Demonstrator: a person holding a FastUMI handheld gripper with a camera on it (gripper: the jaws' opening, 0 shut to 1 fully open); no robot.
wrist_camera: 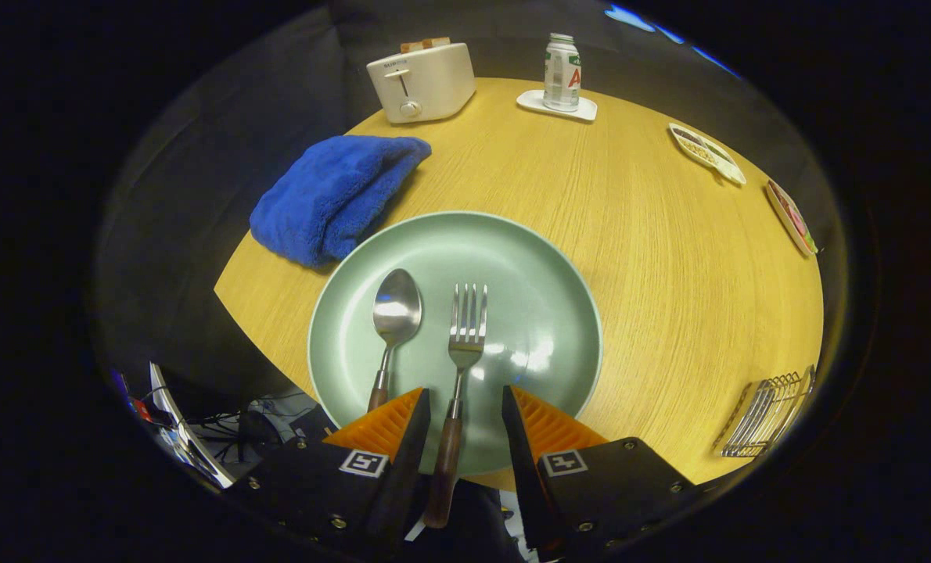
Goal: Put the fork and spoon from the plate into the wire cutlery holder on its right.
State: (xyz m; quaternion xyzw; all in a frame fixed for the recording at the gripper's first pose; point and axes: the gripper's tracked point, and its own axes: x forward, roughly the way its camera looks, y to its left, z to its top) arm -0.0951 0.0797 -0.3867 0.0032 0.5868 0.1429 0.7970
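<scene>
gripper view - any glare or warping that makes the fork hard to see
Gripper view: bright glare patches sit on the plate right of the fork and on the spoon bowl; fisheye bends the table edge; the fork stays sharp, its handle between the open gripper fingers, untouched.

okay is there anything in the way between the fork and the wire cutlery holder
Nothing visible. The fork lies on the plate, its handle between the open gripper fingers. Only bare table lies between the plate and the wire cutlery holder.
</scene>
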